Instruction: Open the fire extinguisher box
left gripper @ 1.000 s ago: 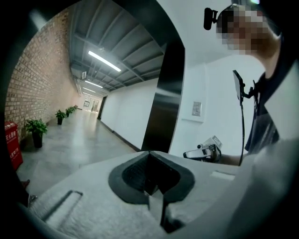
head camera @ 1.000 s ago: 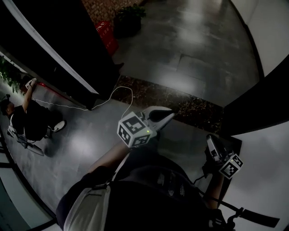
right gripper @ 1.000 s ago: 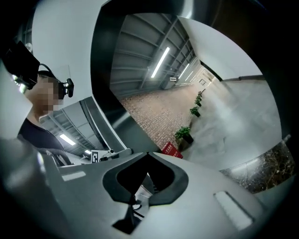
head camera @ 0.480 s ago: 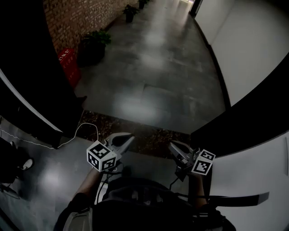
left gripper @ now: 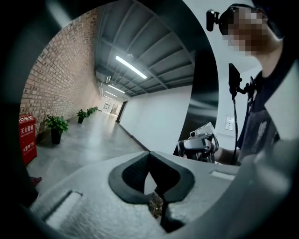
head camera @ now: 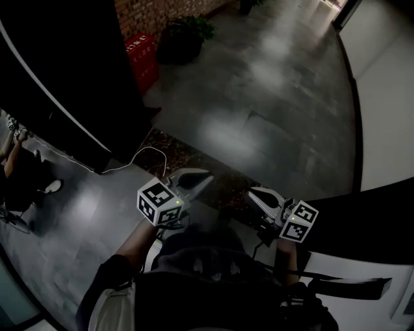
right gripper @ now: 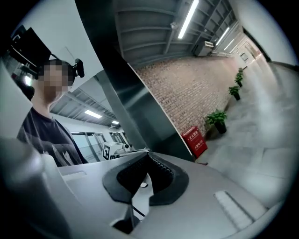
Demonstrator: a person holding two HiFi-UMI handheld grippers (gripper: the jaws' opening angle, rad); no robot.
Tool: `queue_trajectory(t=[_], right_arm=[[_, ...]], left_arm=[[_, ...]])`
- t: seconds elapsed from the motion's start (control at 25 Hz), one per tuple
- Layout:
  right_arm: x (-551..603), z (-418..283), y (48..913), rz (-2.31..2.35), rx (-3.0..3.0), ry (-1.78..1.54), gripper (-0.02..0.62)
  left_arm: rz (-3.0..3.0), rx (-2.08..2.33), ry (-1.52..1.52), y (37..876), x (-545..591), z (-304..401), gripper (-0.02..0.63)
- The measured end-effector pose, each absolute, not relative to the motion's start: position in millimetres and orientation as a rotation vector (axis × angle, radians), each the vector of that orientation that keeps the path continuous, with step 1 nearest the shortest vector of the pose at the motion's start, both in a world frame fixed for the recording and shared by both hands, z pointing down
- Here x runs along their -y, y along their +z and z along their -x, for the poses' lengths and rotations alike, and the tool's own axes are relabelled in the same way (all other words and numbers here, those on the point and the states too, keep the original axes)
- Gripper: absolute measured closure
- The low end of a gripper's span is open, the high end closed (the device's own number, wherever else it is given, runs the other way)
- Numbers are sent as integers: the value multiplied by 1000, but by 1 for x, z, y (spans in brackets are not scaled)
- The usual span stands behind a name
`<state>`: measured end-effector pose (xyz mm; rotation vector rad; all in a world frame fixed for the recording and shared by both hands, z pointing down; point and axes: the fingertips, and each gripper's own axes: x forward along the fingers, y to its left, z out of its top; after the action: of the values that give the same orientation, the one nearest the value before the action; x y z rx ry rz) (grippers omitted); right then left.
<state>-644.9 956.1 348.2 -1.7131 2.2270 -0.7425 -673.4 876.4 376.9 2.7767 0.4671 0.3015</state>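
**Corridor floor, seen from above.** The fire extinguisher box (head camera: 142, 59), red, stands at far left against the brick wall (head camera: 155, 10). It is just beside a potted plant (head camera: 184, 35) and well apart from both tools. The left gripper (head camera: 202, 181) and right gripper (head camera: 253, 194) are held near the body, each with its jaws pressed together on nothing.

Likely hazards:
- A white cable (head camera: 145, 155) loops over the floor between the person and the box and could snag a foot.
- Jaws left closed on arrival would probably bump the door rather than catch its handle.
- The plant crowds the box's right side, which may narrow the approach.
- No latch can be made out in this dim light.
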Motion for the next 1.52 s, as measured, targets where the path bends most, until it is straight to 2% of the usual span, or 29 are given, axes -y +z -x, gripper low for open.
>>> queue_trajectory(t=[0.68,1.0,1.52], right_arm=[[-865,417,377,1319,-2456,-826,595],[-821,367,377,1261,-2519,-826,595],[-671,332,402,1472,-2664,-894,595]], left_arm=[[-2812,-69,449,386,-817,462,604],[-2825,68,425,385,-766,415,604],[-2737,113,290,387,-586,386,604]])
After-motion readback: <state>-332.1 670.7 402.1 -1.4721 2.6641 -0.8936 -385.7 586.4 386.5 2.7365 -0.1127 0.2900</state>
